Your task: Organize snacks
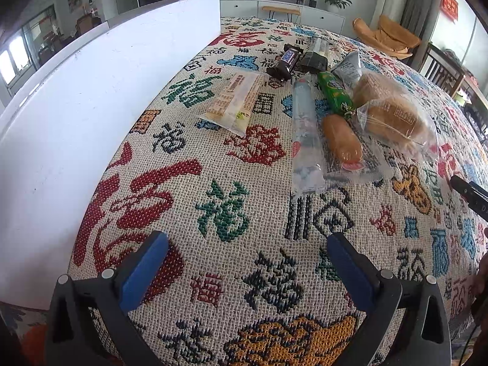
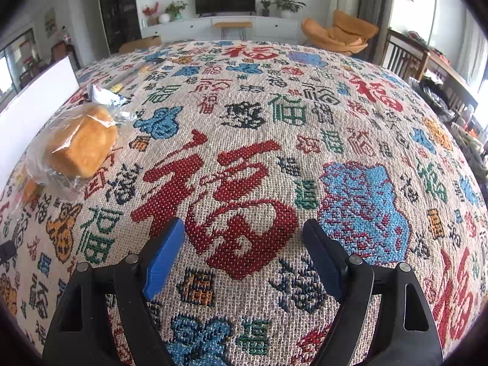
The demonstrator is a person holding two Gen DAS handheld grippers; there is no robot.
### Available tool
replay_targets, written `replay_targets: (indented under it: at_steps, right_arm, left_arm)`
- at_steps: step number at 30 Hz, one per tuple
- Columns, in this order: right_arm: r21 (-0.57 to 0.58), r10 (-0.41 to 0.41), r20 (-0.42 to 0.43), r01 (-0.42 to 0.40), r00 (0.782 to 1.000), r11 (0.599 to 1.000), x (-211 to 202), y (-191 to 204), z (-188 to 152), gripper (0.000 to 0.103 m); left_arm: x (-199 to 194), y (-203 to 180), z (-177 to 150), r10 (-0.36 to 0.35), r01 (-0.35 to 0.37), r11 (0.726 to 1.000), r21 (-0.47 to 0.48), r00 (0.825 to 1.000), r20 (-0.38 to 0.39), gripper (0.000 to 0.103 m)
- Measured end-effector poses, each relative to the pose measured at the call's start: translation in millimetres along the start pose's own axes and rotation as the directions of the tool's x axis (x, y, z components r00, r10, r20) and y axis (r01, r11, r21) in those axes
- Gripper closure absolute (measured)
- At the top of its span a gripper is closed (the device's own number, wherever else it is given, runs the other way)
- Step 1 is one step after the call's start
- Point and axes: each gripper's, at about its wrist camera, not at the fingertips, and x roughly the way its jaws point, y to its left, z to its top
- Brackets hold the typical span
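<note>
Several wrapped snacks lie on the patterned tablecloth (image 1: 231,207) ahead of my left gripper (image 1: 248,241), which is open and empty. They include a cream packet (image 1: 233,100), a dark chocolate bar (image 1: 285,61), a black packet (image 1: 314,55), a clear long packet (image 1: 305,131), a green packet (image 1: 335,91), a small bread roll (image 1: 341,138), a grey-white packet (image 1: 349,68) and a bagged bread (image 1: 393,113). My right gripper (image 2: 244,228) is open and empty over bare cloth; the bagged bread (image 2: 82,143) lies to its far left.
A white box (image 1: 76,116) with a tall wall stands along the left side of the table and shows in the right wrist view (image 2: 33,103). The other gripper's black tip (image 1: 469,195) shows at the right edge. Chairs stand beyond the table's right side.
</note>
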Motion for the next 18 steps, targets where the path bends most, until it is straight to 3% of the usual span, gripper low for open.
replay_targets:
  at_steps: [18]
  right_arm:
    - [0.0, -0.003, -0.001, 0.003, 1.0, 1.0, 0.1, 0.2, -0.3, 0.019]
  left_arm:
    - [0.9, -1.8, -0.2, 0.017, -0.017, 1.0, 0.012, 1.0, -0.005, 0.0]
